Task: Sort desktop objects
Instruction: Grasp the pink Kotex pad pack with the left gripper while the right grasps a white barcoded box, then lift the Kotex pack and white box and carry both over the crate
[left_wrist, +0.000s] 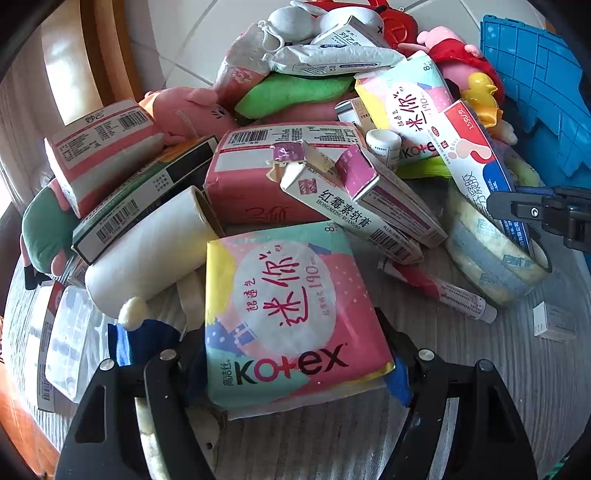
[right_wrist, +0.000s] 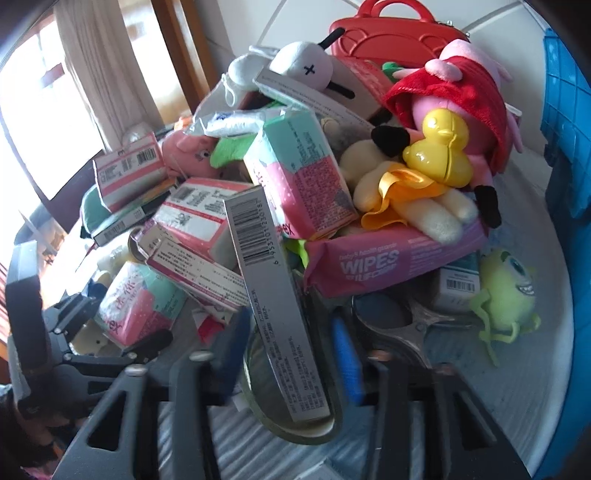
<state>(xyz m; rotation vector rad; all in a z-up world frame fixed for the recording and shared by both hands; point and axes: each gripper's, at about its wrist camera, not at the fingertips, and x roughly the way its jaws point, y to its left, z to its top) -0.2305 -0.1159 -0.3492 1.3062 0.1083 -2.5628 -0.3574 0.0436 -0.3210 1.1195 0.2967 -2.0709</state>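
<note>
left gripper (left_wrist: 295, 365) clamped on glossy soft Kotex pack (left_wrist: 291, 314), pink/teal, "190", at the near edge of the heap, just in front of the pink plastic-wrapped pack (left_wrist: 251, 177); right gripper (right_wrist: 291, 365) fingers astride clear tape roll (right_wrist: 295, 417) and long grey barcoded carton (right_wrist: 273, 317), grip cannot tell; purple "WIPES" pack (right_wrist: 388, 258) behind carton

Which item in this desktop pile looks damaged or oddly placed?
The white-and-magenta ointment box in the middle of the pile has a torn, gaping end flap. A long grey box stands slanted inside the tape roll.
</note>
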